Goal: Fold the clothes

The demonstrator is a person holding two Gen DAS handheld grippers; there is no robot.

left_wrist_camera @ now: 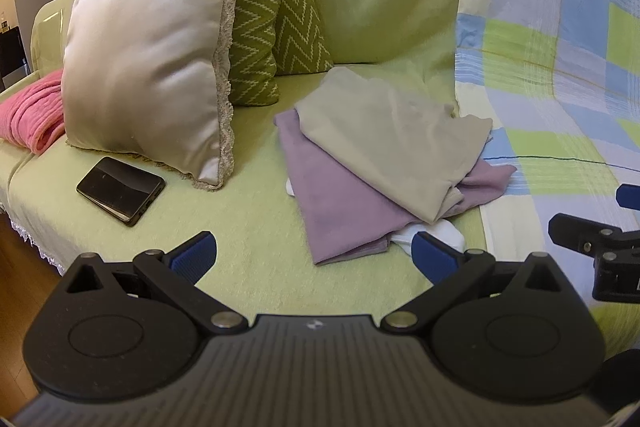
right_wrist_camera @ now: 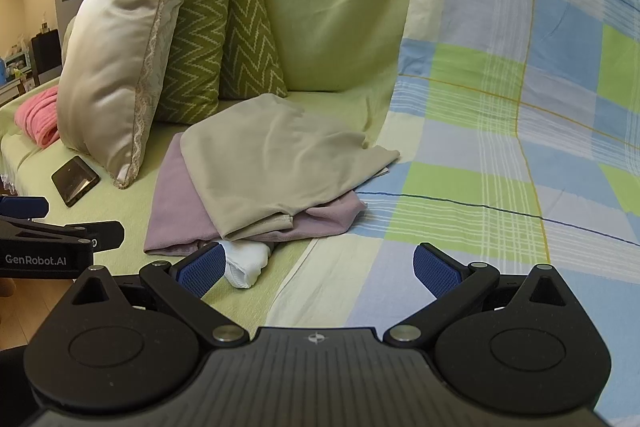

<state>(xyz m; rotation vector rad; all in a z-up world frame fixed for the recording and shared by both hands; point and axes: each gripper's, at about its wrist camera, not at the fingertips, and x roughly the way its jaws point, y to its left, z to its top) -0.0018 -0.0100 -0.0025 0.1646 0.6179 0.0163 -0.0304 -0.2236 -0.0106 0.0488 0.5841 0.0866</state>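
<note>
Both tools gaping wide and empty: left tool (left_wrist_camera: pixel 314 255) with beige-over-lilac folded cloth stack (left_wrist_camera: pixel 384 155) at one o'clock, right tool (right_wrist_camera: pixel 318 267) nearer, stack at eleven o'clock on green sofa seat (left_wrist_camera: pixel 248 227).

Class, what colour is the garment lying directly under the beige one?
Lilac garment, clearest in the right wrist view.

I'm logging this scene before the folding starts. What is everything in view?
beige garment: 1, beige, top of pile on sofa seat
purple garment: 1, lilac, under the beige one
white garment: 1, white, sticking out beneath pile
satin cushion: 1, cream, upright on seat
zigzag cushions: 2, green, behind the satin one
pink cloth: 1, far end of seat
phone: 1, black, on seat
checked blanket: 1, blue-green, over sofa
left claw: open
right claw: open
</note>
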